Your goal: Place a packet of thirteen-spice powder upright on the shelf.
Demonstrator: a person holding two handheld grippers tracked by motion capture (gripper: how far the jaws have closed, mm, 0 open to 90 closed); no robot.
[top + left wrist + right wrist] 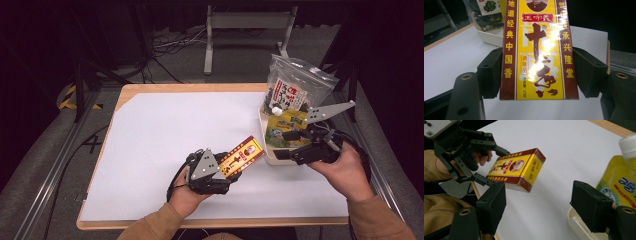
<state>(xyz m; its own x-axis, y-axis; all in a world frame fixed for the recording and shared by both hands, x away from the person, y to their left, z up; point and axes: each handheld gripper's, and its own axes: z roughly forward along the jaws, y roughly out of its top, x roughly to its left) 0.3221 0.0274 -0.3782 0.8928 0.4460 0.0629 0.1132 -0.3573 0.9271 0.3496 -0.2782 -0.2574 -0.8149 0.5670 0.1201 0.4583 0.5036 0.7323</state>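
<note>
The left hand-held gripper (227, 172) grasps a glossy rectangular cardboard box (241, 156), yellow with maroon borders, held tilted above the white bench (165, 135). Its top edge is cut off in the left gripper view. The right hand-held gripper (280, 154) is released, jaws apart, at the cream plastic tray (261, 120).

- The left gripper (231, 169) sits low and near the person, fingers (489, 72) pointing forward and to the right, clamped on both long sides of a box.
- The right gripper (285, 154) reaches in from the right, fingers (492, 205) parted with nothing between them.
- Both sleeves enter from the bottom edge.
</note>
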